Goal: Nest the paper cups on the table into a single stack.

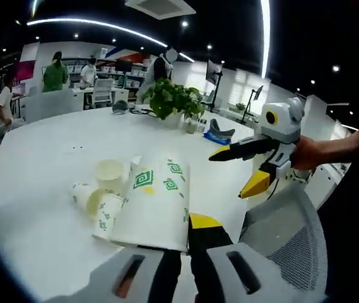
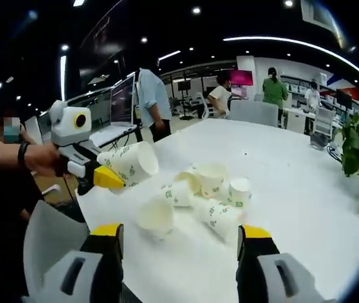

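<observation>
My left gripper [image 1: 174,235] is shut on a white paper cup with green marks [image 1: 151,202], held on its side above the white table [image 1: 40,158]. Beyond it, three loose cups [image 1: 106,189] lie close together. My right gripper [image 1: 237,170] comes in from the right, open and holding nothing. In the right gripper view, my right gripper [image 2: 179,237] stands open above the table's near edge, facing several cups [image 2: 211,189], some upright and some tipped. At the left of that view, the left gripper [image 2: 113,170] holds its cup [image 2: 132,163] with the mouth towards the pile.
A potted plant [image 1: 173,98] stands at the table's far side, with a blue object [image 1: 220,134] nearby. A grey mesh chair [image 1: 293,233] is at the table's near edge. Monitors [image 2: 119,101] and several people stand beyond the table [image 2: 293,189].
</observation>
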Tool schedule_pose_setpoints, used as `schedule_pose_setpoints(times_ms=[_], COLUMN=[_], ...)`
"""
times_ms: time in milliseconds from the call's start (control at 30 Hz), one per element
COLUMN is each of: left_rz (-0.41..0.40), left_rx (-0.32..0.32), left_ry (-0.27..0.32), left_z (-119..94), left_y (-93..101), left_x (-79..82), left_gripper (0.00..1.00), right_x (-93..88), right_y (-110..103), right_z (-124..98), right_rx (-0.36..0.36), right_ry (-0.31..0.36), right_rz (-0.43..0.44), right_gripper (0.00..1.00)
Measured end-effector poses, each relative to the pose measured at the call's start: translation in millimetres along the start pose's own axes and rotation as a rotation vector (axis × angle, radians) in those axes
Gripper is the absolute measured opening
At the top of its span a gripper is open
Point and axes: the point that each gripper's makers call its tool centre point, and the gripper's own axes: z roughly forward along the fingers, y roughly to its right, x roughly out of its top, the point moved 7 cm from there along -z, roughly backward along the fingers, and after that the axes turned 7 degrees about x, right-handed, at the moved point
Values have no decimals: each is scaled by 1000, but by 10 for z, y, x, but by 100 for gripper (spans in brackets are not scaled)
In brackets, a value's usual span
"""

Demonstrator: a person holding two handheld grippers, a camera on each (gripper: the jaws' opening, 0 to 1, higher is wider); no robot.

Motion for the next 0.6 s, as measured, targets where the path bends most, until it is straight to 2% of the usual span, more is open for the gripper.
schedule_pose_setpoints(times_ms=[600], left_rz=[-10], left_rx=[18], left_ry=[-26], left_z=[59], left_y=[-10], left_x=[-81], left_gripper=[1], right_x=[-73], right_y=[-43], right_z=[17], right_rx=[13], right_ry=[-16], right_rz=[11], right_gripper=[73])
